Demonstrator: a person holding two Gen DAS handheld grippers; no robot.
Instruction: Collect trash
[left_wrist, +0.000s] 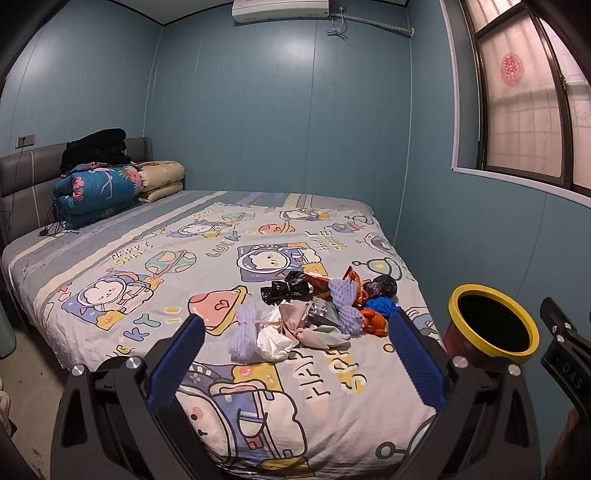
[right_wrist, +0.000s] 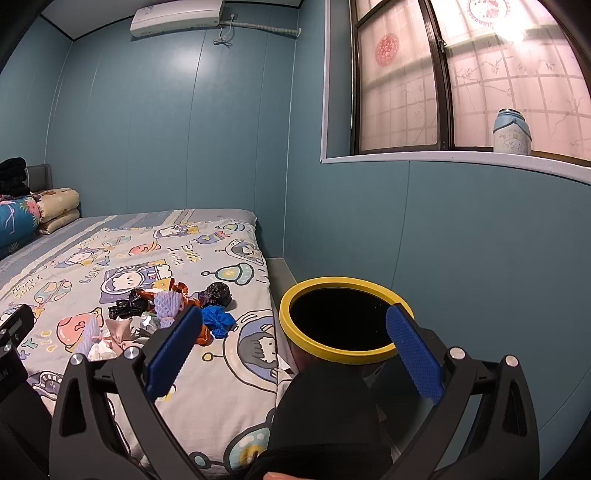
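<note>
A pile of trash (left_wrist: 314, 314) lies on the bed's cartoon-print quilt (left_wrist: 184, 266): purple foam nets, black crumpled bags, a blue wad (right_wrist: 218, 320), orange wrappers and white tissue. A red bin with a yellow rim (left_wrist: 493, 323) stands on the floor beside the bed's right edge; the right wrist view shows the bin's rim (right_wrist: 345, 352) too. My left gripper (left_wrist: 297, 334) hovers open in front of the pile, with nothing between its blue pads. My right gripper (right_wrist: 293, 326) is open too, nothing in it, framing the bed's corner and the bin.
Folded quilts (left_wrist: 99, 192) and dark clothes are stacked at the headboard. Blue walls close in behind and to the right of the bed. A jar (right_wrist: 512, 127) stands on the window sill. A dark-clothed part of the person (right_wrist: 325, 413) fills the low middle of the right wrist view.
</note>
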